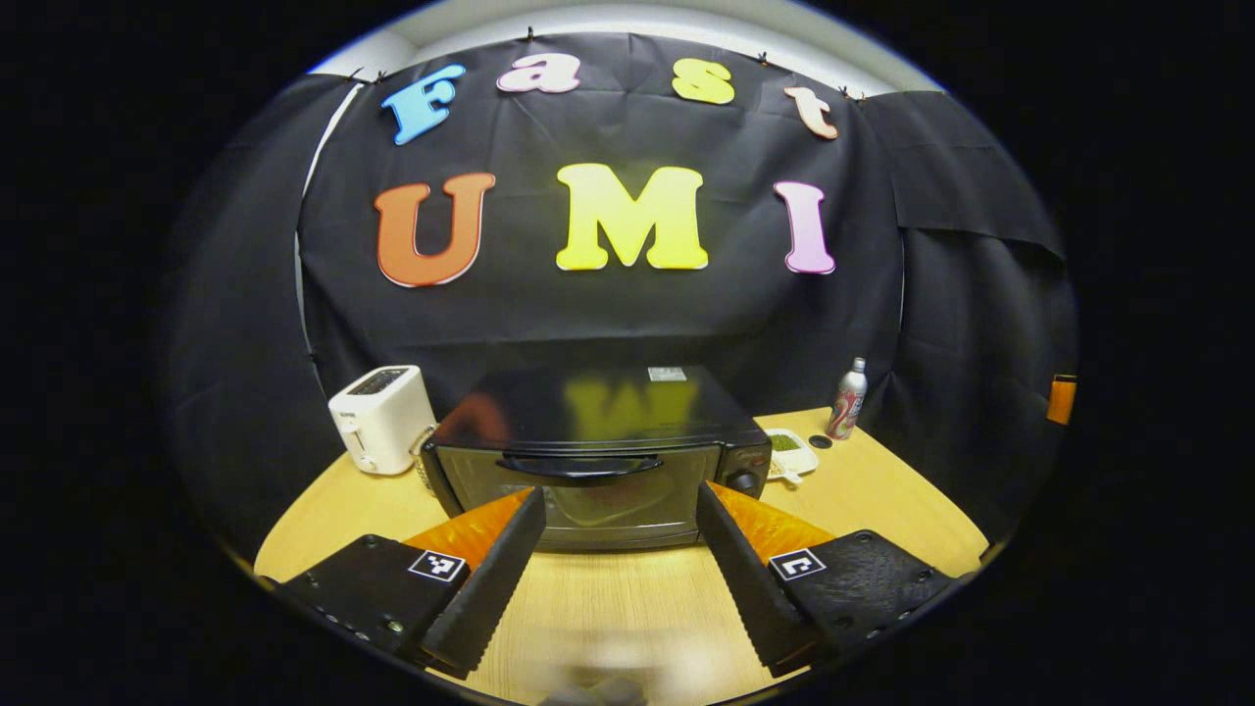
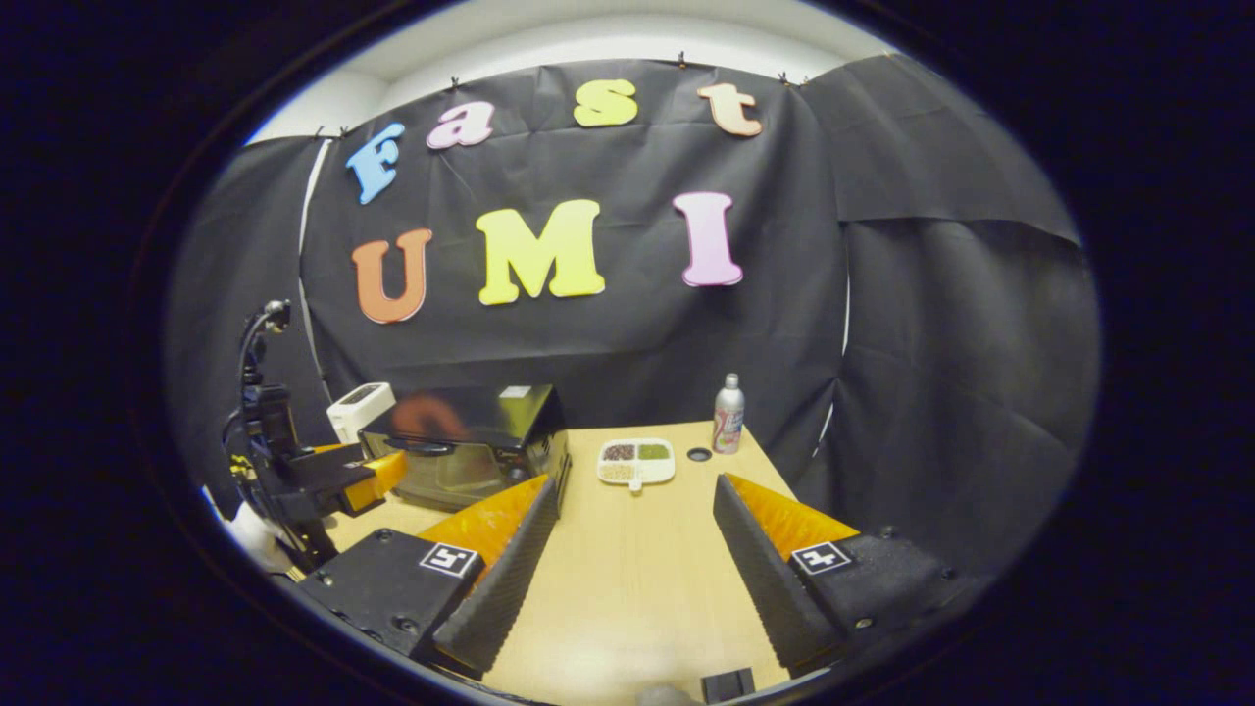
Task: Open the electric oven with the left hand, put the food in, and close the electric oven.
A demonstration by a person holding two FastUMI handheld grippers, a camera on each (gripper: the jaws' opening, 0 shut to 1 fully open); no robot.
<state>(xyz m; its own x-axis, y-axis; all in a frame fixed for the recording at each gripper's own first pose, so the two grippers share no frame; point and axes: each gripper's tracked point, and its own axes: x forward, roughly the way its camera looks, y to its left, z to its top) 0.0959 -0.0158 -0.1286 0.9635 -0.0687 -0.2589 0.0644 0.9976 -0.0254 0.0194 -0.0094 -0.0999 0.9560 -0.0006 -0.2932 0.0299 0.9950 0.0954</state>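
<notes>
A black electric oven (image 1: 598,451) stands shut on the wooden table, its curved door handle (image 1: 578,467) facing me. My left gripper (image 1: 621,510) is open just in front of the door, its fingers either side of the glass, touching nothing. In the right gripper view the oven (image 2: 471,441) sits at the left, with the left gripper (image 2: 348,480) held before it. A white divided food tray (image 2: 636,460) with brown and green portions lies mid-table, also visible beside the oven (image 1: 790,453). My right gripper (image 2: 635,500) is open over bare table, short of the tray.
A white toaster (image 1: 383,418) stands left of the oven. A slim bottle (image 2: 727,414) and a small dark round spot (image 2: 699,454) are at the table's far right. The table's front edge (image 1: 294,529) curves near my fingers.
</notes>
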